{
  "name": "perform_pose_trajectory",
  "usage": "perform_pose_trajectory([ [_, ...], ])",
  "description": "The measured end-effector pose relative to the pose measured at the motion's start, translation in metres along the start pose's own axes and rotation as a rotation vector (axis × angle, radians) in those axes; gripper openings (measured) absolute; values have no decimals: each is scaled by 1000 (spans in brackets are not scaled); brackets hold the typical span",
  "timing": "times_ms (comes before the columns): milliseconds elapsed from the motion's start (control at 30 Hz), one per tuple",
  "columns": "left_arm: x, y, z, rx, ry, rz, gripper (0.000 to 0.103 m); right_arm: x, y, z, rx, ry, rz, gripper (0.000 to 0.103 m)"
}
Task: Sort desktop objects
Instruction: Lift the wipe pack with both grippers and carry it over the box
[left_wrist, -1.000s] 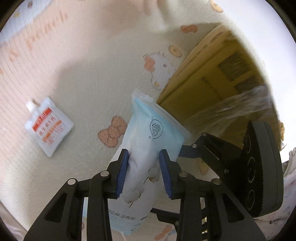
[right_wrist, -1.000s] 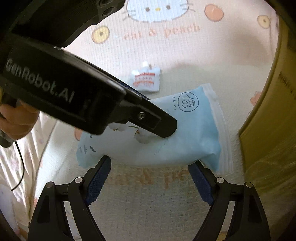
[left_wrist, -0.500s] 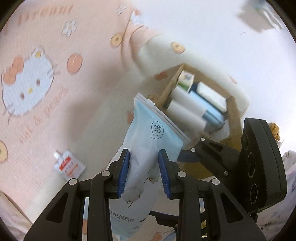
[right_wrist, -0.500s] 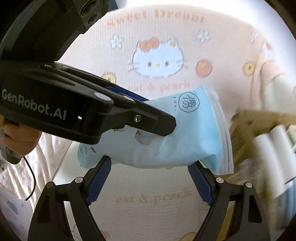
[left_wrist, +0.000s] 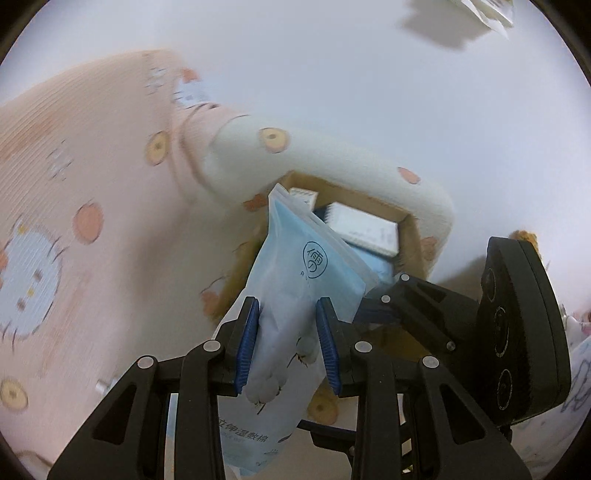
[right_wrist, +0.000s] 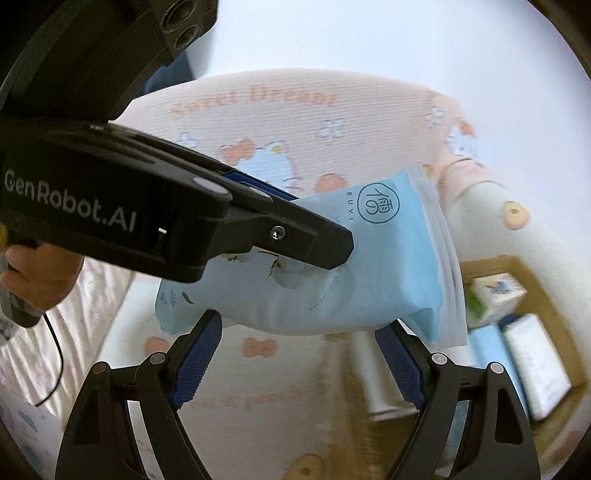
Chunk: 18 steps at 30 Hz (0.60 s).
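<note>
My left gripper (left_wrist: 288, 339) is shut on a light blue cotton-pad pouch (left_wrist: 295, 291) and holds it in the air, its sealed top toward an open cardboard box (left_wrist: 408, 230). The pouch also shows in the right wrist view (right_wrist: 369, 266), pinched by the left gripper (right_wrist: 332, 247) from the left. My right gripper (right_wrist: 299, 354) is open and empty just below the pouch, not touching it. The box (right_wrist: 532, 280) lies at the right in that view and holds white and blue packs (right_wrist: 535, 362) and a small carton (right_wrist: 495, 295).
A pink and cream cartoon-cat blanket (right_wrist: 295, 122) covers the surface under both grippers. A rolled cream edge of the blanket (left_wrist: 332, 162) curves behind the box. A white wall lies beyond. A hand (right_wrist: 33, 273) holds the left gripper's handle.
The left gripper has lifted the pouch up off the blanket and carried it toward the box. The box's inside has come into view. The small white sachet has dropped out of sight.
</note>
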<state>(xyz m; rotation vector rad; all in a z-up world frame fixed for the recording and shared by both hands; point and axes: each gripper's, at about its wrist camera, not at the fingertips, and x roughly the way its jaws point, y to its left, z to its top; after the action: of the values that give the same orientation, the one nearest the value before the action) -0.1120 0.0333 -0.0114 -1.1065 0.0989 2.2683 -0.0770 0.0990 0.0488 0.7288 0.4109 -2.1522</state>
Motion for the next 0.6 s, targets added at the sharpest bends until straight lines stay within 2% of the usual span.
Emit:
perform_pose_trajectory([
  [233, 35, -36, 43, 65, 17, -61, 36, -21, -42, -4, 31, 11, -88, 84],
  [400, 63, -50, 61, 67, 53, -101, 36, -25, -69, -9, 56, 56, -101, 84],
  [533, 82, -55, 71, 51, 82, -138, 36, -25, -80, -12, 14, 100, -134, 84],
  [600, 92, -54, 74, 28, 103, -165, 35, -26, -89, -14, 30, 127, -113, 84],
])
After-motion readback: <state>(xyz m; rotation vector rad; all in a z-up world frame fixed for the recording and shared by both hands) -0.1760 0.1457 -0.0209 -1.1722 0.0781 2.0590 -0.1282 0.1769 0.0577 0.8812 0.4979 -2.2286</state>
